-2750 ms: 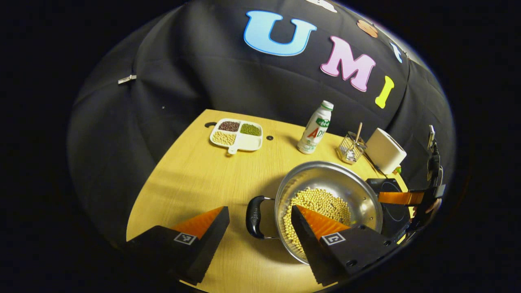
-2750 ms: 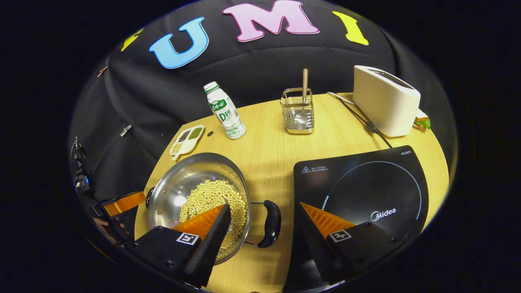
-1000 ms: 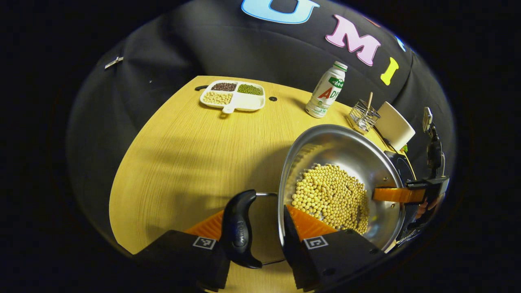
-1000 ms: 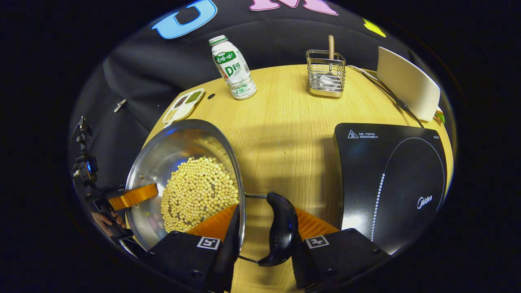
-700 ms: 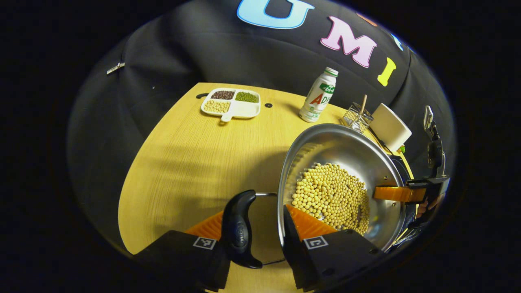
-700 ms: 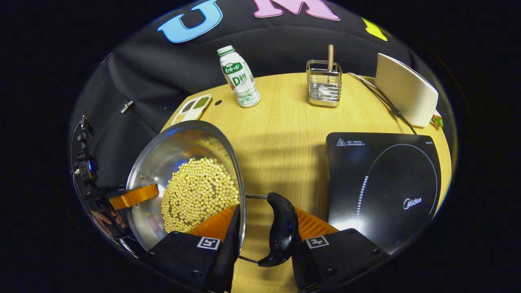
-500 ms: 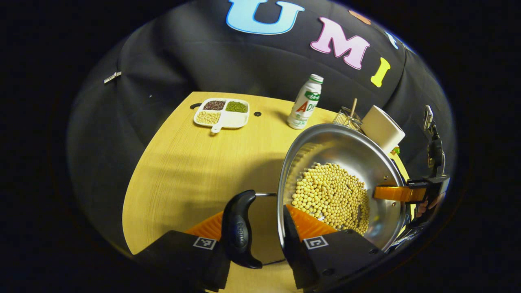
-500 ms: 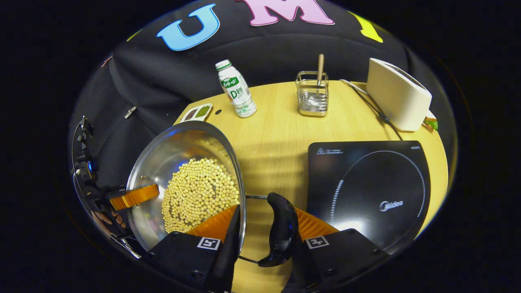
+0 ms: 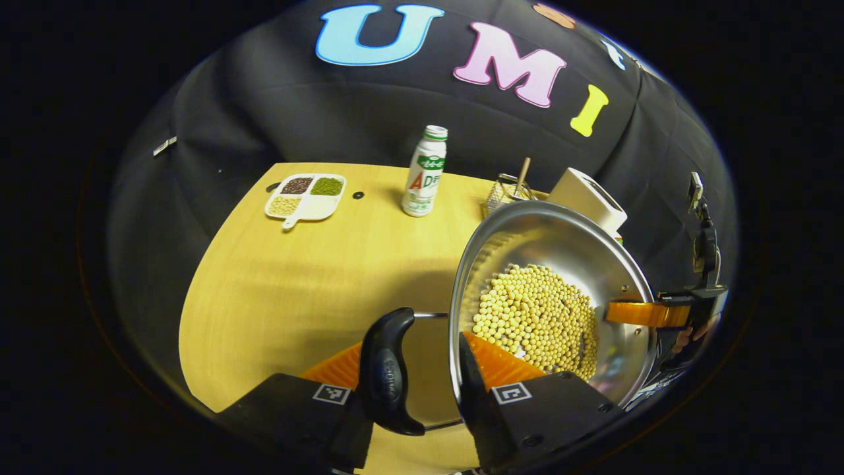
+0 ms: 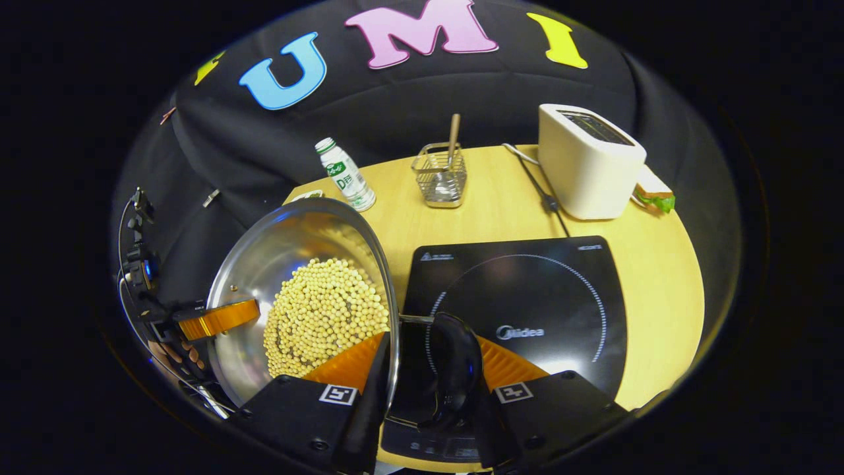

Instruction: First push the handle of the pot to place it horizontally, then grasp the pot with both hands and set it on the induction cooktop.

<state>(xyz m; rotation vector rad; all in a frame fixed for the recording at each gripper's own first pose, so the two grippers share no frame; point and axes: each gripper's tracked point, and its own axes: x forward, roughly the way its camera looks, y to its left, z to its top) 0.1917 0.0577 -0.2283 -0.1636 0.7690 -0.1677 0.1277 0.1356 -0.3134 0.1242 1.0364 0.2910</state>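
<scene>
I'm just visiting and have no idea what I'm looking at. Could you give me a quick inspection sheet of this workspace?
Surface: wooden table, round-edged.
Job's things: steel pot holding yellow beans; black induction cooktop, right pot handle over it.
Clutter: bottle, divided bean dish, wire utensil holder, toaster, sandwich.
Grippers: left hand-held gripper shut on left pot handle; right hand-held gripper shut on the right one.
Cables: toaster cord.
Surroundings: black cloth wall.
</scene>
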